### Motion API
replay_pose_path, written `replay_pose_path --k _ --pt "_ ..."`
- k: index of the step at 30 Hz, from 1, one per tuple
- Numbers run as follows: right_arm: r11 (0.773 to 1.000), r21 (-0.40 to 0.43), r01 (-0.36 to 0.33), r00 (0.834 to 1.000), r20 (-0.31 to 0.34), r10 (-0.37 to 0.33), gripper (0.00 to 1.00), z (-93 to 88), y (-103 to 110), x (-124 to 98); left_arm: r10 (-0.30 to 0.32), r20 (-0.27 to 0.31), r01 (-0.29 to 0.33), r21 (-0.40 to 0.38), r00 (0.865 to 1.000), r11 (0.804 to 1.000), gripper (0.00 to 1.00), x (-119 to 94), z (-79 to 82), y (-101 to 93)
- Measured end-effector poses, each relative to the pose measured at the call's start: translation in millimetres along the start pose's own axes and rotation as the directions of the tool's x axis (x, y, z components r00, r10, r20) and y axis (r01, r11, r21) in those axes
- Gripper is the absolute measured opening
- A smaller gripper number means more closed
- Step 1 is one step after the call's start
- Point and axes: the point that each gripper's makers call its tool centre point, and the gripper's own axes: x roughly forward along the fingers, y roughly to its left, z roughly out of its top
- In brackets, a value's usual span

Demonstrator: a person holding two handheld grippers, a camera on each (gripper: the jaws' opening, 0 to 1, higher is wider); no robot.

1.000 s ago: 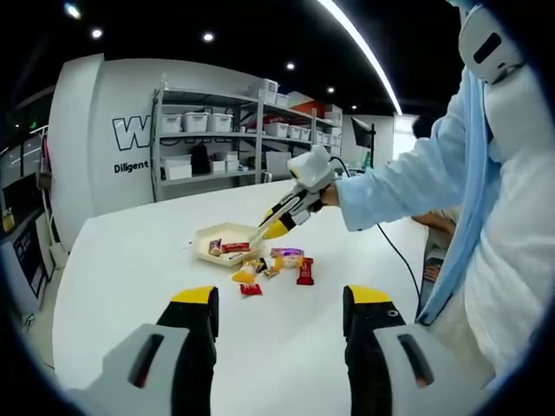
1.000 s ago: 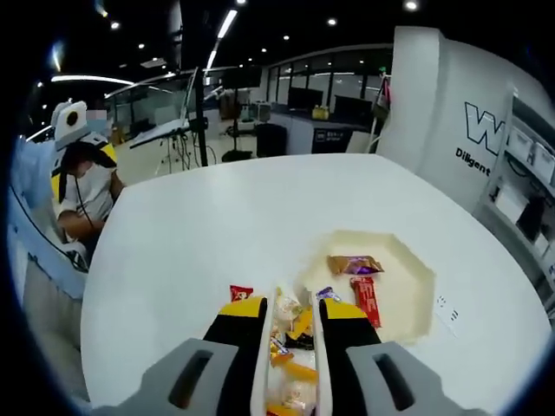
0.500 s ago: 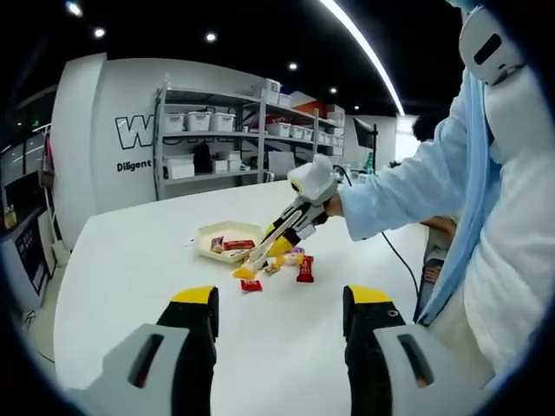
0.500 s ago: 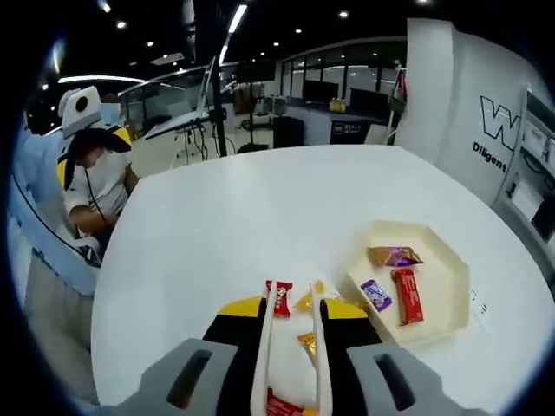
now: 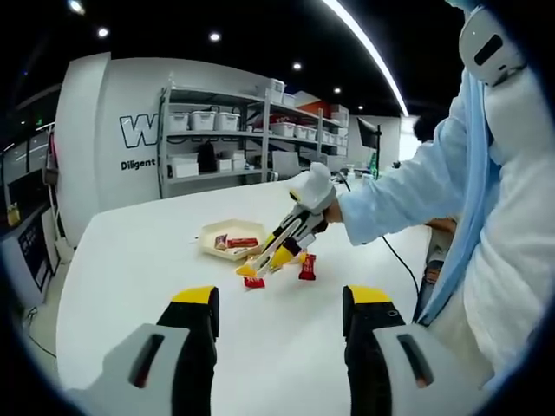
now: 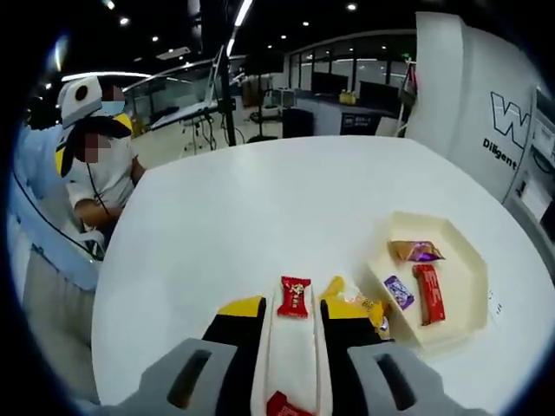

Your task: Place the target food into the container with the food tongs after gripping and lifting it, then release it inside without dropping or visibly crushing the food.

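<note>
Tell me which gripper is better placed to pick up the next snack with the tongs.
The right gripper: it holds the tongs, their tips at a red snack beside the tray. The left gripper is open and holds nothing, well back from the snacks.

In the right gripper view, one cream hexagonal container (image 6: 457, 305) sits on the table (image 6: 260, 208) to the right of the tool (image 6: 292, 314) and holds three wrapped snacks: one purple-and-gold (image 6: 414, 251), one small purple (image 6: 399, 292), one long red (image 6: 429, 293). Two red snacks lie between the tongs (image 6: 292, 364), one at the tips (image 6: 294, 295) and one near the tool's base (image 6: 284, 405). Beside the right jaw sits a yellow cluster (image 6: 351, 299), perhaps two or three pieces, too jumbled to count.
</note>
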Motion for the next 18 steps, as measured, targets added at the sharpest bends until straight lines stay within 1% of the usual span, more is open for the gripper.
replay_pose_path --k 8,14,18 --pt "1.000 -0.008 -0.008 1.000 -0.014 0.007 0.18 -5.7 -3 14 0.012 -0.007 -0.012 -0.003 1.000 1.000 0.55 -4 -1.3 1.6" --pt "1.000 0.007 -0.003 0.999 -0.042 0.003 0.18 -14.6 -8 24 0.021 -0.015 -0.021 -0.004 1.000 1.000 0.55 -6 -1.4 0.6" --pt "1.000 -0.001 0.012 0.999 -0.039 -0.012 0.15 -15.3 -8 24 0.025 -0.019 -0.025 -0.005 1.000 1.000 0.55 -7 -1.4 0.8"
